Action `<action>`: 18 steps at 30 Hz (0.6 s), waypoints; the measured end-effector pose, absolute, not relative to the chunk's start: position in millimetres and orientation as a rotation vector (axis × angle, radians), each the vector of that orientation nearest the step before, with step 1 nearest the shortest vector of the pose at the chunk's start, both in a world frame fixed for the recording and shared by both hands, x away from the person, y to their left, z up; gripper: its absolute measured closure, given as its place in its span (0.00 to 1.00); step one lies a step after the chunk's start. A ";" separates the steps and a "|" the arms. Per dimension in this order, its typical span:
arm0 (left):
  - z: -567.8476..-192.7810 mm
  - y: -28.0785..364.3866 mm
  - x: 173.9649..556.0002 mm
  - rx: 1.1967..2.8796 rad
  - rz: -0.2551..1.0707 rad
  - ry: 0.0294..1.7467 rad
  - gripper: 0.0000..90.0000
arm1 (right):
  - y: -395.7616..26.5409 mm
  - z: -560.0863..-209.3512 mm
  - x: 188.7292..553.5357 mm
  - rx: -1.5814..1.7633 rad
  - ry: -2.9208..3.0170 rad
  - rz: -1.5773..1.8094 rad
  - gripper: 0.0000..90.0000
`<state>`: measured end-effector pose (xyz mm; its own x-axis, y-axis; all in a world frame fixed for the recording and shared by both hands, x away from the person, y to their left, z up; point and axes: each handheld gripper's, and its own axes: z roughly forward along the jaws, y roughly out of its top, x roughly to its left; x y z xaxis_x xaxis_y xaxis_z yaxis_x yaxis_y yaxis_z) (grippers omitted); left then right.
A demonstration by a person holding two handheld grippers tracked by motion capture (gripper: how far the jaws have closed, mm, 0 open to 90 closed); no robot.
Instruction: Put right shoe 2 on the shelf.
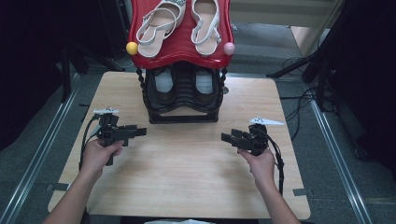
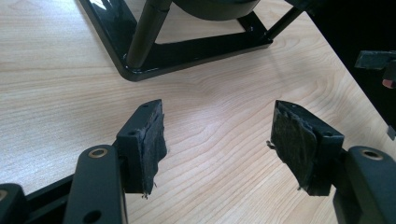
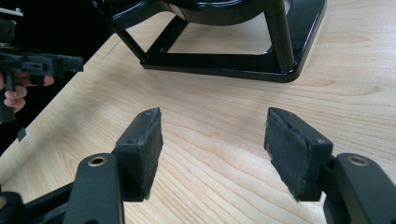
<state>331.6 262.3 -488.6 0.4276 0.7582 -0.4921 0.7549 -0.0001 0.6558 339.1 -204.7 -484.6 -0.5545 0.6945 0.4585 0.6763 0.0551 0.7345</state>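
Note:
A shoe rack stands at the back middle of the wooden table (image 1: 187,163). Its red top shelf (image 1: 183,46) carries a pair of white sandals (image 1: 156,25). Dark shoes with white insoles (image 1: 164,86) sit on the black lower shelf. My left gripper (image 1: 138,131) hovers left of the rack's front and points right, open with nothing between its pads (image 2: 149,140). Opposite it, my right gripper (image 1: 229,136) points left and is open too, its pads (image 3: 144,149) bare. Both gripper views look over bare wood toward the rack's black base (image 2: 187,51) (image 3: 224,65).
A yellow ball (image 1: 132,48) and a pink ball (image 1: 229,48) cap the red shelf's front corners. Black stands and cables (image 1: 308,95) lie on the floor to the right of the table. Bare tabletop stretches between the two grippers and in front of the rack.

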 end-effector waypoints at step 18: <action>-491.9 258.7 332.7 1.779 -0.005 1.314 0.36 | -206.1 -490.7 344.0 1.478 2.276 1.538 0.41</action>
<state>332.7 258.7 -491.9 0.4357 0.7620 -0.4790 0.7656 -0.0338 0.6425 344.0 -206.1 -490.7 -0.5505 0.7025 0.4510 0.6805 0.0647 0.7299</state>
